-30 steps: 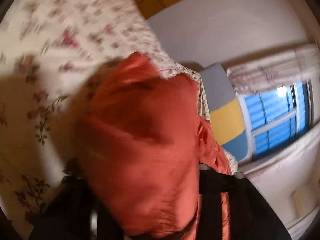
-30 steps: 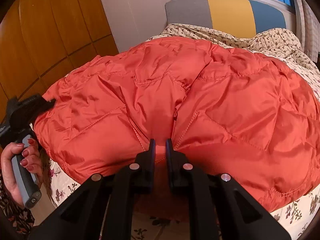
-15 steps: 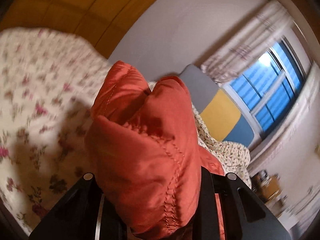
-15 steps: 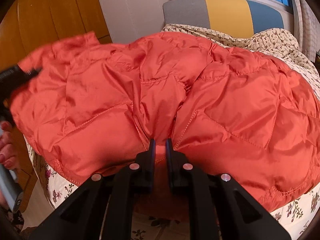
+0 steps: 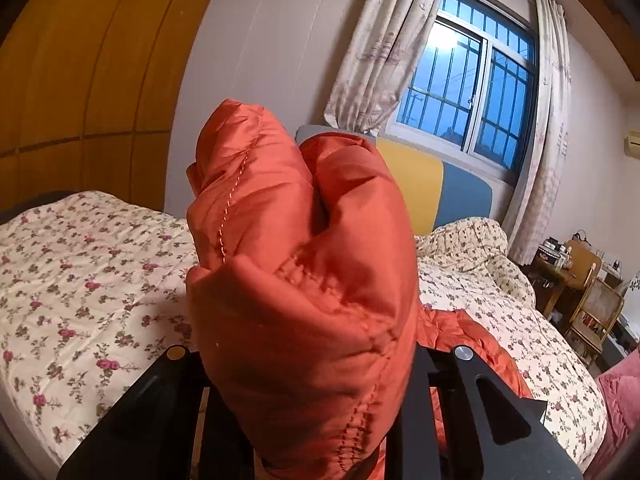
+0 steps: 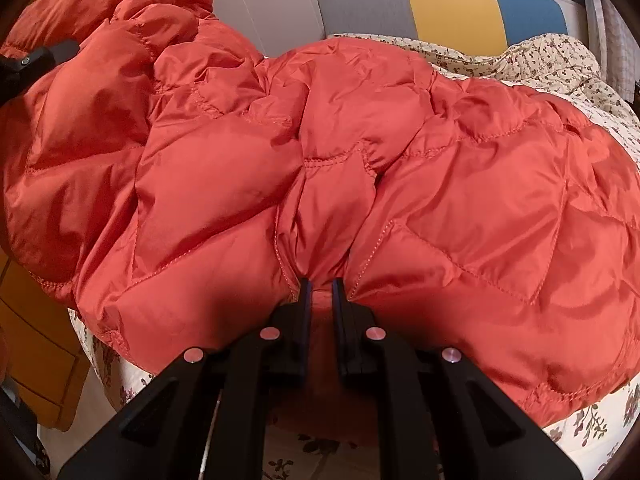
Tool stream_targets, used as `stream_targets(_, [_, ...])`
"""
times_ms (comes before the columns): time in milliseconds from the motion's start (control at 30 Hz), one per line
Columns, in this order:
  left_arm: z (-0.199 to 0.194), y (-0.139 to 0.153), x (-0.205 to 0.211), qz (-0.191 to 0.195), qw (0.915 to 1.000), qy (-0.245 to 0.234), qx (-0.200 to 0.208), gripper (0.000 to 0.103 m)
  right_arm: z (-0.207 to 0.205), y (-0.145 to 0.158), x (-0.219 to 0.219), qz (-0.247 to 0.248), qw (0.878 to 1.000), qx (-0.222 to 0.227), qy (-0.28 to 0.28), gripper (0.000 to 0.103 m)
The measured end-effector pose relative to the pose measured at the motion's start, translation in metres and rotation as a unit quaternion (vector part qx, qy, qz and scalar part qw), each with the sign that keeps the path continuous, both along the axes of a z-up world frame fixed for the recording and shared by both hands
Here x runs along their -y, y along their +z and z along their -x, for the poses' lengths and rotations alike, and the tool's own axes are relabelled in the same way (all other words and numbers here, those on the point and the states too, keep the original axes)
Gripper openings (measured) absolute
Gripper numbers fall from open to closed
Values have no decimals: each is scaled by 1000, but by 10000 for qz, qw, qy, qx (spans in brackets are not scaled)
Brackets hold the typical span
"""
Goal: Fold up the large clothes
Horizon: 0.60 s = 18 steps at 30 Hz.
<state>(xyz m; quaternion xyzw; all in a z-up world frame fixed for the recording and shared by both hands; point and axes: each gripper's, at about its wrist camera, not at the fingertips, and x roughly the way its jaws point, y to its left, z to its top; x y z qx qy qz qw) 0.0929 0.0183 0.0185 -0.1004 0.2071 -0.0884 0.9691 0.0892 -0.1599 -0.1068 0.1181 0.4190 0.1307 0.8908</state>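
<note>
Both grippers, left gripper (image 5: pixel 308 360) and right gripper (image 6: pixel 320 292), have fingers clamped on the puffy orange quilted jacket (image 6: pixel 360 160); slick fabric could slip free mid-fold.

Warm indoor light, moderately bright. The window (image 5: pixel 472 92) shows dusk blue with one glare spot on the glass. Both views are sharp and free of motion blur. Strong fisheye bending; corners vignetted black. Soft shadow beneath the orange jacket (image 6: pixel 360 160).
</note>
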Motion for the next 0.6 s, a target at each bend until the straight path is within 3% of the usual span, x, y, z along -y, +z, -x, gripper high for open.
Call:
stream_targets(133, [-1, 5, 8, -212, 9998, -11, -30, 22, -2, 8, 6, -137, 9999, -23, 49, 12])
stream_targets(233, [2, 8, 23, -440, 9990, -50, 4, 22, 7, 20, 20, -268, 9993, 250, 3, 24])
stream_targets(300, [4, 9, 32, -634, 9980, -67, 35, 22, 15, 28, 33, -255, 9988, 405, -144, 26])
stream_targets(467, [4, 9, 55, -967, 9951, -191, 73, 23, 35, 42, 86, 166, 9937, 481, -996, 24])
stream_targets(600, [6, 8, 78, -1262, 9914, -331, 90, 23, 47, 42, 128, 589, 9826, 347, -1730, 23])
